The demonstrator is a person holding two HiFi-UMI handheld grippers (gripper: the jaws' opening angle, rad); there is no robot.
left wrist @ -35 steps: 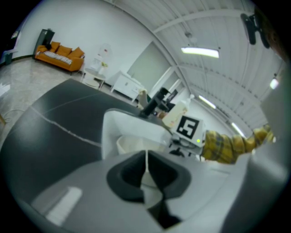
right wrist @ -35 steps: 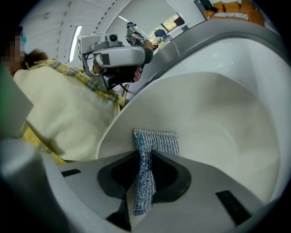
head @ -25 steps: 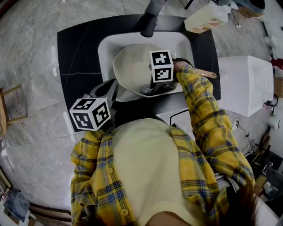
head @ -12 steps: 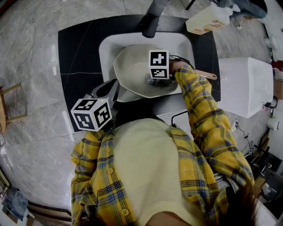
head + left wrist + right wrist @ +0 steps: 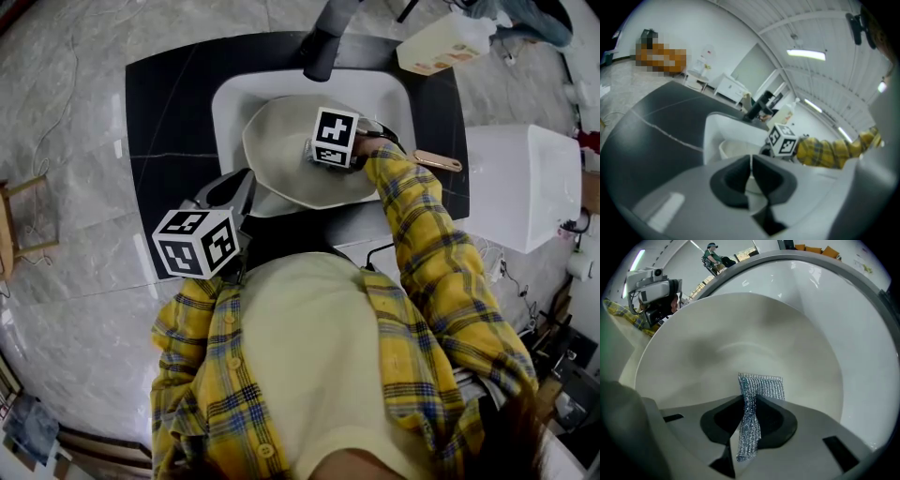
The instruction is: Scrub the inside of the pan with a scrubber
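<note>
Right gripper view, scrubber (image 5: 761, 386) vertical (in claw (image 5: 749, 399))

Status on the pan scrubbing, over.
Right claw shut on mesh scrubber, inside white pan. Left claw shut on its near rim. Nothing blocking.

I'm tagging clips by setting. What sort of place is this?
Probably a mock kitchen station in a lab or hall, not a home: a white sink with a black faucet sits in a lone black counter on stone floor, a pan in it, and long ceiling lights run overhead.
</note>
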